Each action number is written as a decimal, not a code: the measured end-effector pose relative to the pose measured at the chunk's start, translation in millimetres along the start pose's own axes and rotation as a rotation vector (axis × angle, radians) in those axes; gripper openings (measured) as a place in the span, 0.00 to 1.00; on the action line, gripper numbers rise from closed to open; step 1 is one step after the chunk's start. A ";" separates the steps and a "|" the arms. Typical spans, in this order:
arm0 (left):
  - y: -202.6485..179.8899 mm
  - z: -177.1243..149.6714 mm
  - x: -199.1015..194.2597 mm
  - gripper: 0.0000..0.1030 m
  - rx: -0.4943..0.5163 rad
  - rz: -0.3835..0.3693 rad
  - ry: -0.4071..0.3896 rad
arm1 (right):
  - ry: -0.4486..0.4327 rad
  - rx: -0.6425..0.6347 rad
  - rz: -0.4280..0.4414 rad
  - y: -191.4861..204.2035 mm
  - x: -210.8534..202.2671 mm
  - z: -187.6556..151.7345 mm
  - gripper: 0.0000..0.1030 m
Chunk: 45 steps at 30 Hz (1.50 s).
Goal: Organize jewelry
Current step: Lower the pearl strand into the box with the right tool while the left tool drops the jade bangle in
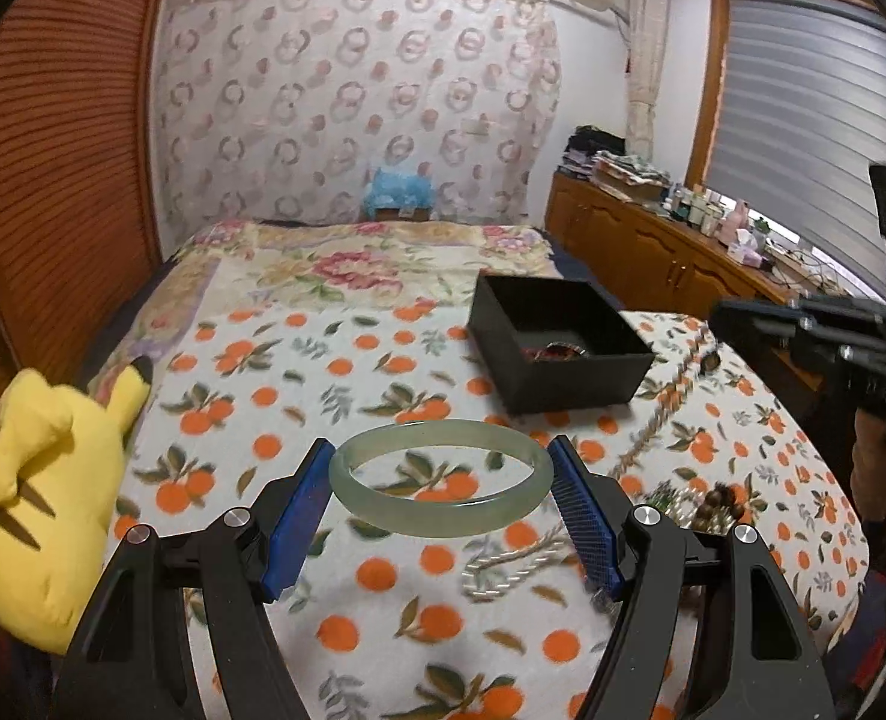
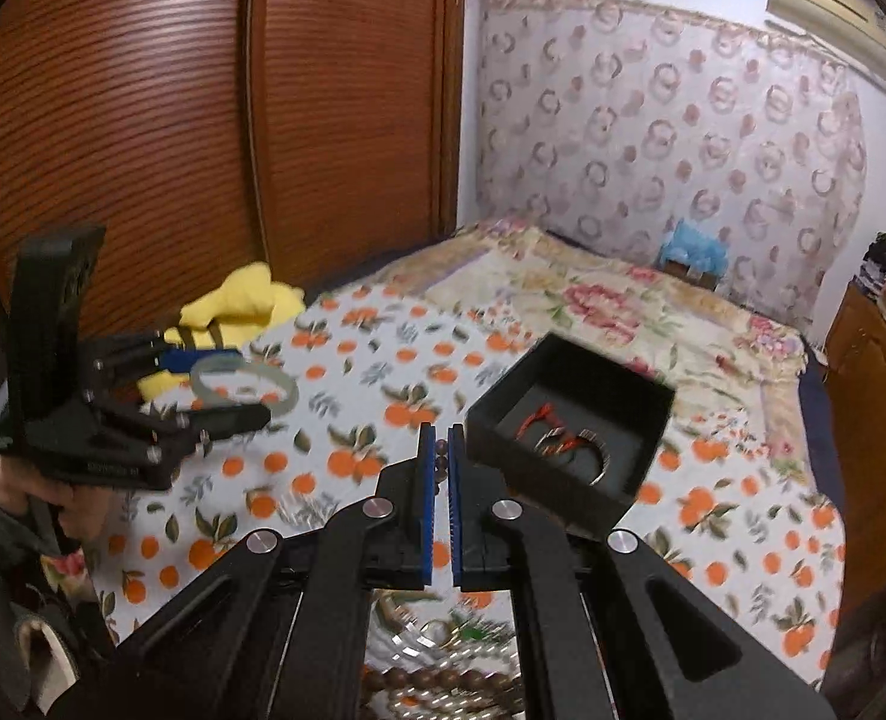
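Note:
My left gripper (image 1: 440, 471) is shut on a pale green jade bangle (image 1: 441, 515) and holds it flat above the orange-print blanket (image 1: 335, 372); it also shows in the right wrist view (image 2: 245, 387). A black open box (image 1: 557, 339) lies ahead to the right, with red and dark bracelets (image 2: 563, 441) inside. My right gripper (image 2: 441, 450) is shut on a string of brown wooden beads (image 2: 441, 465), lifted near the box (image 2: 569, 414). More brown beads and a pearl strand (image 2: 437, 684) lie on the blanket below it.
A yellow plush toy (image 1: 47, 492) lies at the bed's left edge by the wooden wardrobe (image 2: 203, 120). A silvery chain (image 1: 515, 564) and beads (image 1: 719, 498) lie on the blanket. A cluttered wooden cabinet (image 1: 653, 240) stands on the right.

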<state>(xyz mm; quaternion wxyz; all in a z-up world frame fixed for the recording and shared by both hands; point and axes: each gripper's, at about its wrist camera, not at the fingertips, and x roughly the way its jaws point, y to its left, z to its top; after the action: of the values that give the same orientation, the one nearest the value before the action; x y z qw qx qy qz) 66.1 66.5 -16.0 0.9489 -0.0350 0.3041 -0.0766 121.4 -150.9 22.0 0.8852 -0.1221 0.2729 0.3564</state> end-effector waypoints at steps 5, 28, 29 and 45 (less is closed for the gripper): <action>-13.1 15.4 11.6 0.67 0.026 -0.020 -0.007 | -0.038 -0.019 -0.010 -10.6 -8.8 23.5 0.04; -49.7 77.4 92.3 0.67 0.096 -0.067 0.032 | -0.182 -0.007 -0.102 -117.1 -20.5 114.5 0.04; -51.1 79.1 95.8 0.67 0.103 -0.068 0.036 | -0.175 -0.005 -0.106 -120.8 -13.8 112.8 0.04; -68.7 80.8 152.3 0.67 0.178 -0.056 0.124 | 0.026 0.125 -0.045 -153.5 97.6 26.9 0.05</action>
<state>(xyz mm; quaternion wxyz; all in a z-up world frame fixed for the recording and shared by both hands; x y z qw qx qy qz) 227.0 -25.0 -29.5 0.9251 0.0455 0.3531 -0.1320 297.4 -194.7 -8.3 0.8953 -0.0771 0.3032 0.3173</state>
